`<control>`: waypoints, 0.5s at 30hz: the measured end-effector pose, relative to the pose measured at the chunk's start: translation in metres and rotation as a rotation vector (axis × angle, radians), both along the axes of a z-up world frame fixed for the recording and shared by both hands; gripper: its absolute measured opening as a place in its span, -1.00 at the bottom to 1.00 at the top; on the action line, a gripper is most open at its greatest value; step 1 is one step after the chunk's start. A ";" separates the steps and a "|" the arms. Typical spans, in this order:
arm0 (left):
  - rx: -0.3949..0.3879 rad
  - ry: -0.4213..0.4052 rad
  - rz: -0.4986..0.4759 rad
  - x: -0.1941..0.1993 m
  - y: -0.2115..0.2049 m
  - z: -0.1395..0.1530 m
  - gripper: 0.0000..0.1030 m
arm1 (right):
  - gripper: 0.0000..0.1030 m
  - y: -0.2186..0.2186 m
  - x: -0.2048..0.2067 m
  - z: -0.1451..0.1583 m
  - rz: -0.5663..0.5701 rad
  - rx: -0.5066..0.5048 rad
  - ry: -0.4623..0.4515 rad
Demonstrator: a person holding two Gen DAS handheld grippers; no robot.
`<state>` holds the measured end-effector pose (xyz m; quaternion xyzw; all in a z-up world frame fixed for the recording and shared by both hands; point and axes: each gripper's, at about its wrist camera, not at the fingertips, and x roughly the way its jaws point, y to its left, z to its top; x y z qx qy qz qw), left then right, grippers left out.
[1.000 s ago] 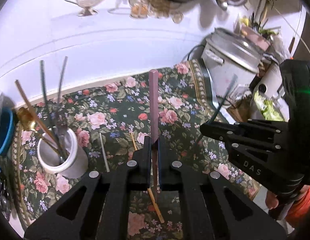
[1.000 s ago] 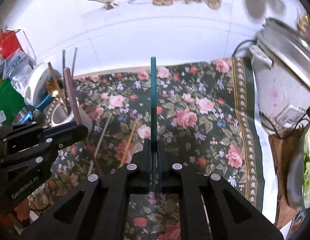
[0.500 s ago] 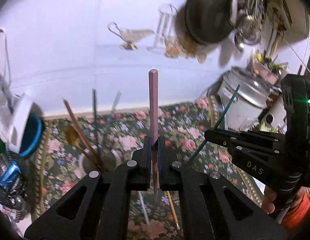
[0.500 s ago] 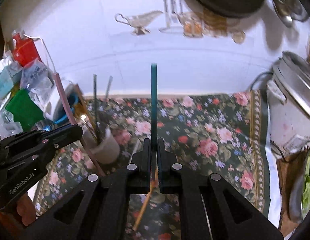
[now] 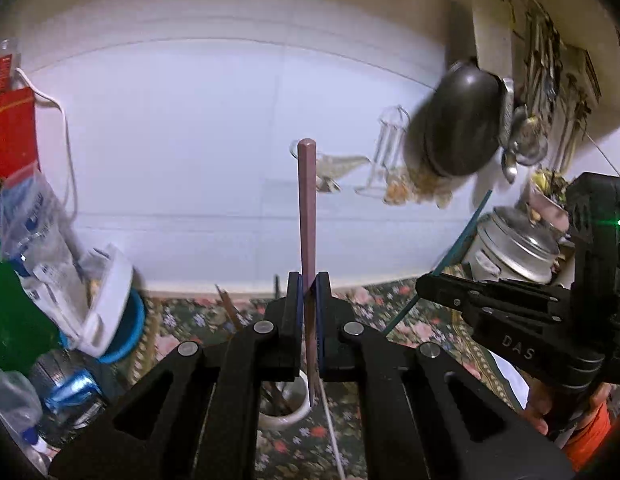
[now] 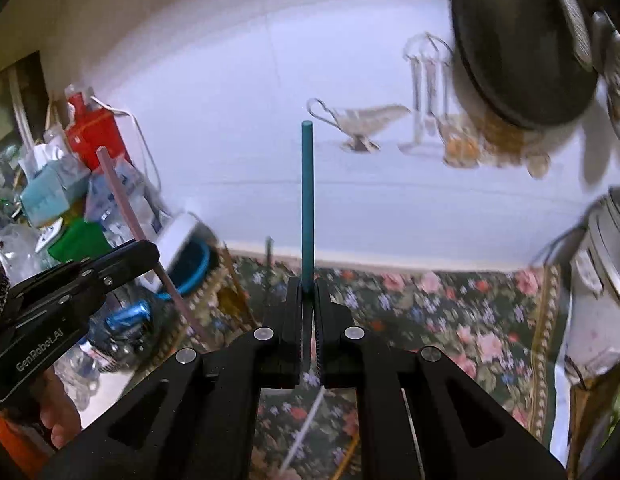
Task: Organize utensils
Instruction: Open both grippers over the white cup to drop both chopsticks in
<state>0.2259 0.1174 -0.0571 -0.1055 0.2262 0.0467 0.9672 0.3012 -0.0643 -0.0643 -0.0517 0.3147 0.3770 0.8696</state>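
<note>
My left gripper (image 5: 308, 280) is shut on a pink chopstick (image 5: 307, 208) that stands upright between its fingers, its lower tip over a white utensil cup (image 5: 283, 404) on the floral cloth (image 5: 390, 300). My right gripper (image 6: 308, 284) is shut on a teal chopstick (image 6: 307, 200), also upright. Each gripper shows in the other's view: the right gripper (image 5: 426, 280) with the teal chopstick (image 5: 462, 236) at right, the left gripper (image 6: 149, 250) with the pink chopstick (image 6: 125, 204) at left. A white chopstick (image 6: 305, 428) and a yellow one (image 6: 348, 454) lie on the cloth (image 6: 430, 312).
A white wall (image 5: 229, 140) rises behind the cloth. A dark pan (image 6: 518, 40) hangs upper right, a steel rice cooker (image 5: 514, 244) stands at right. Bags, a red box (image 6: 93, 132) and a blue bowl (image 5: 129, 320) crowd the left side.
Both grippers have risen and tilted up with their chopsticks held. The cloth has dropped low in both views and the wall fills them. The cup now sits under the left fingers.
</note>
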 end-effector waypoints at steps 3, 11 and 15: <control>-0.005 -0.007 0.018 0.002 0.013 0.002 -0.93 | -0.90 0.012 -0.003 0.008 0.023 0.015 -0.016; -0.051 0.019 0.032 0.017 0.039 -0.018 -0.93 | -0.90 0.045 -0.003 -0.008 0.061 0.002 0.004; -0.062 0.065 0.041 0.028 0.047 -0.039 -0.93 | -0.90 0.060 0.001 -0.032 0.067 -0.049 0.045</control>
